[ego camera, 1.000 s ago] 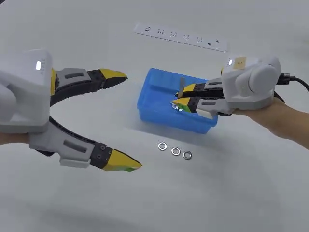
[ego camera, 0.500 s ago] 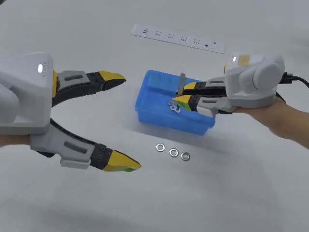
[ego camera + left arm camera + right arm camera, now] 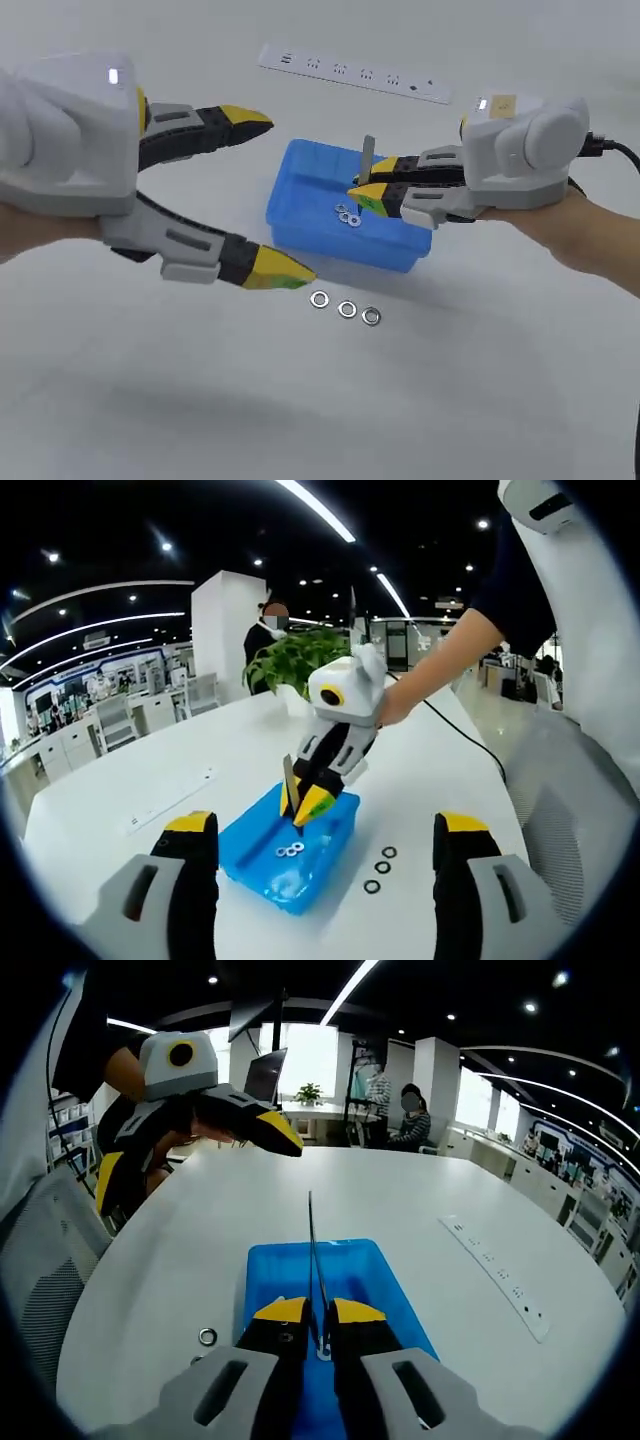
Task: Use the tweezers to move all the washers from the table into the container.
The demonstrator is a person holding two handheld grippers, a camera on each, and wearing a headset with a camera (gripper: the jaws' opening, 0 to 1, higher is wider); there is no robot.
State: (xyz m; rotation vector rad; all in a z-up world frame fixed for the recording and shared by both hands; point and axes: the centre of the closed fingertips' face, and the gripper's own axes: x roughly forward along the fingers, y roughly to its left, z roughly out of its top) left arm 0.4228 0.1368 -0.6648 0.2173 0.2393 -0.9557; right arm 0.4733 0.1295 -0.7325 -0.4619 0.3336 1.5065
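Note:
Three washers (image 3: 346,309) lie in a row on the white table just in front of the blue container (image 3: 300,215). Several washers (image 3: 348,215) lie inside it. My right gripper (image 3: 367,196) is shut on the tweezers (image 3: 366,160), which stand up over the container's right half. In the right gripper view the tweezers (image 3: 312,1245) run forward from the right gripper (image 3: 320,1312) above the container (image 3: 350,1265), with one washer (image 3: 207,1337) on the table at left. My left gripper (image 3: 278,195) is open and holds nothing, left of the container, its lower jaw beside the row of washers.
A white power strip (image 3: 350,73) lies on the table beyond the container. A cable (image 3: 612,160) trails from the right gripper. In the left gripper view the table washers (image 3: 380,867) lie right of the container (image 3: 262,865).
My left gripper has moved up and right, closer to the container and the three washers. The right gripper has stayed shut on the tweezers and risen slightly over the container.

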